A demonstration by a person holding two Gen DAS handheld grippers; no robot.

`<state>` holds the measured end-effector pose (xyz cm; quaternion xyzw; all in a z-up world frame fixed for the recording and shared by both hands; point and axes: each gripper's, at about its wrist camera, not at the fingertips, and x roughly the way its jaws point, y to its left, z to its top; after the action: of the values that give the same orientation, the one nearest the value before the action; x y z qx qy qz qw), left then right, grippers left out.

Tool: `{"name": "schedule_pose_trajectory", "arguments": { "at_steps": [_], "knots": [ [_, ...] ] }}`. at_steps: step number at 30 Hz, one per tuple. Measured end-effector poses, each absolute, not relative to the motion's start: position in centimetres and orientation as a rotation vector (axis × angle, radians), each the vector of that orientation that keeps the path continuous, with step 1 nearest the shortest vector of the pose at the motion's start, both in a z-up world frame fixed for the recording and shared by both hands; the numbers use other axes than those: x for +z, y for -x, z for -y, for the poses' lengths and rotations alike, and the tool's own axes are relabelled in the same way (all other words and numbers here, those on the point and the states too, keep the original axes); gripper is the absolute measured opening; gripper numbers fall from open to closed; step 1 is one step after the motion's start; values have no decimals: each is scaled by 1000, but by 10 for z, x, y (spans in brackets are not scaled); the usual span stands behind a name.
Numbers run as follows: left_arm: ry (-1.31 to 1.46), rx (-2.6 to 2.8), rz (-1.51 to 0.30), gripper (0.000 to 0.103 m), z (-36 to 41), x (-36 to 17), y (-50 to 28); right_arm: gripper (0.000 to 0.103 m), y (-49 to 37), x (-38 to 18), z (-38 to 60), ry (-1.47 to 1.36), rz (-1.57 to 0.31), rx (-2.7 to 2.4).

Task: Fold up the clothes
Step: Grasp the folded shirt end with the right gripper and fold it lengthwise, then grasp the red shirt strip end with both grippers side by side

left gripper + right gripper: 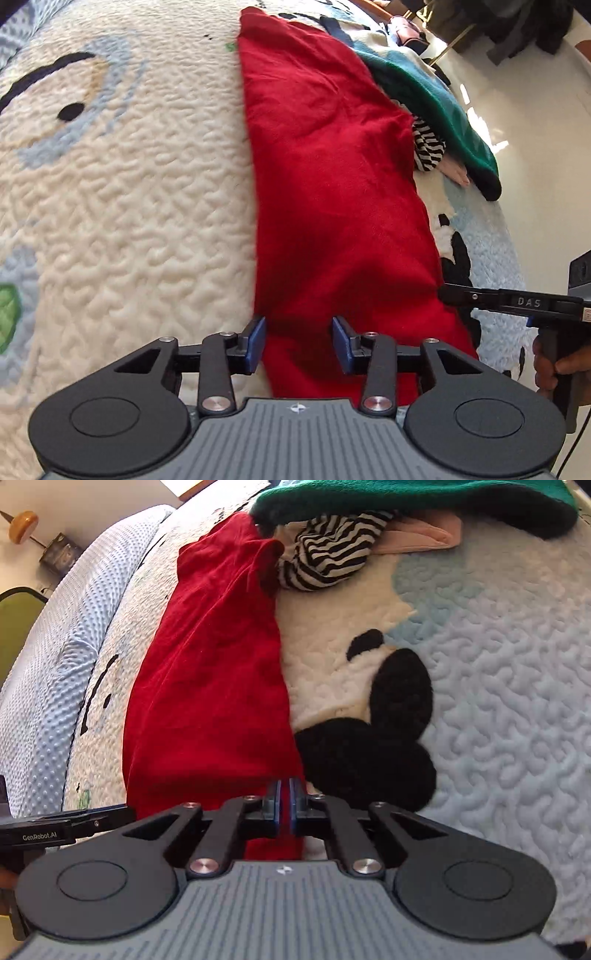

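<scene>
A red garment (332,192) lies in a long folded strip on a quilted bedspread (129,221); it also shows in the right wrist view (214,679). My left gripper (299,341) is open, its blue pads either side of the garment's near left edge. My right gripper (284,805) is shut on the garment's near right corner, with red cloth between its pads. The right gripper shows at the right edge of the left wrist view (465,295). The left gripper shows at the left edge of the right wrist view (92,818).
A pile lies beyond the red garment: a green garment (406,498), a black-and-white striped piece (332,550) and a pink piece (424,535). The bedspread (498,664) has black cartoon patches. A light blue textured cover (48,672) runs along the left; white floor (535,129) lies right.
</scene>
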<state>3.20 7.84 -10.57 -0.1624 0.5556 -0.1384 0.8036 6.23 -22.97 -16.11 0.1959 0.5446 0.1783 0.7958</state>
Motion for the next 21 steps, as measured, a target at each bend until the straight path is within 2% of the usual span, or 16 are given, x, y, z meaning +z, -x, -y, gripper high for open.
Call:
{"name": "schedule_pose_trajectory", "arguments": {
  "at_steps": [1, 3, 5, 7, 9, 10, 11, 13, 14, 15, 16, 21],
  "knots": [
    [366, -299, -1176, 47, -81, -100, -28, 9, -57, -155, 230, -426, -1151, 389],
    [390, -335, -1135, 47, -77, -87, -22, 16, -46, -145, 230, -415, -1116, 381],
    [361, -366, -1125, 50, -65, -83, -19, 32, -37, -145, 232, -397, -1110, 332],
    [394, -347, -1187, 51, -58, -92, -17, 34, -35, -156, 244, -474, -1159, 271],
    [442, -304, -1269, 54, -58, -106, -13, 28, -27, -168, 253, -605, -1213, 275],
    [449, -306, -1272, 54, -58, -109, -11, 14, -21, -170, 253, -612, -1232, 284],
    [452, -313, -1266, 54, -59, -110, -10, 7, -18, -169, 250, -598, -1244, 290],
    [457, -327, -1253, 52, -60, -114, -8, 7, -13, -164, 248, -601, -1240, 290],
    [476, -344, -1252, 40, -63, -114, -8, 6, -12, -160, 250, -636, -1240, 286],
    [499, -365, -1252, 20, -67, -115, -9, 6, -10, -155, 252, -676, -1236, 287],
    [519, -373, -1254, 13, -72, -114, -8, 5, -8, -151, 254, -715, -1231, 288],
    [563, -384, -1267, 9, -96, -108, -4, 4, -4, -151, 257, -885, -1291, 282]
  ]
}}
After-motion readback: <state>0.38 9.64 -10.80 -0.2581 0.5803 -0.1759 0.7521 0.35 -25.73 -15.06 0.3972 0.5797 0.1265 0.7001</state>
